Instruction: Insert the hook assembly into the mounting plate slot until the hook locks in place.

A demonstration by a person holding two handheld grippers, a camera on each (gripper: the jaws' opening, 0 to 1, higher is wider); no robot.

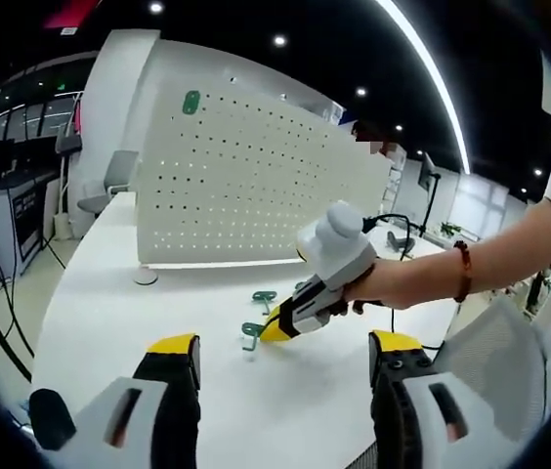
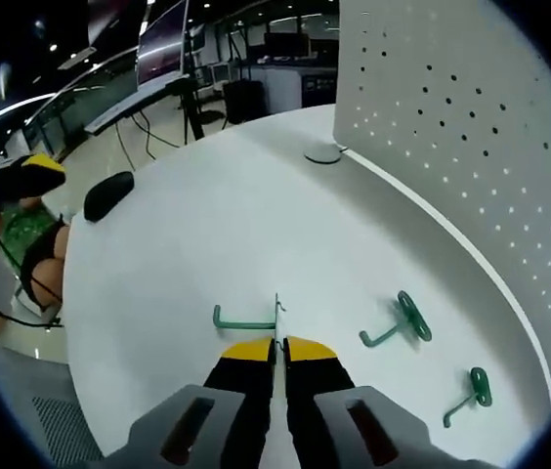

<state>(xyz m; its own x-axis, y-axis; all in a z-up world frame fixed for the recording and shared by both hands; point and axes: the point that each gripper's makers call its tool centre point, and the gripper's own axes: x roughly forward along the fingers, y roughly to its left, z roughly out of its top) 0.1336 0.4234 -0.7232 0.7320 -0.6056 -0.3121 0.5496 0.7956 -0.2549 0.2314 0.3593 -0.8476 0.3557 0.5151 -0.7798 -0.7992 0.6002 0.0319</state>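
A white pegboard [image 1: 246, 176] [image 2: 471, 117] stands upright on the white table [image 1: 109, 293] [image 2: 207, 225], with one green hook [image 1: 190, 102] mounted near its top left corner. My right gripper [image 2: 277, 350] [image 1: 277, 330], held by a hand, is shut on the thin plate of a green hook [image 2: 241, 322] [image 1: 250, 334] low over the table in front of the board. Two more green hooks [image 2: 400, 320] [image 2: 471, 391] lie to its right, and one hook [image 1: 263, 296] lies just beyond it. My left gripper [image 1: 285, 347] is open and holds nothing, nearer the table's front.
The pegboard's round foot [image 1: 145, 277] [image 2: 322, 153] rests on the table. A black oval object [image 2: 107, 193] [image 1: 49, 415] lies near the table edge. The person's arm [image 1: 471, 259] reaches in from the right. Desks and chairs stand beyond the table.
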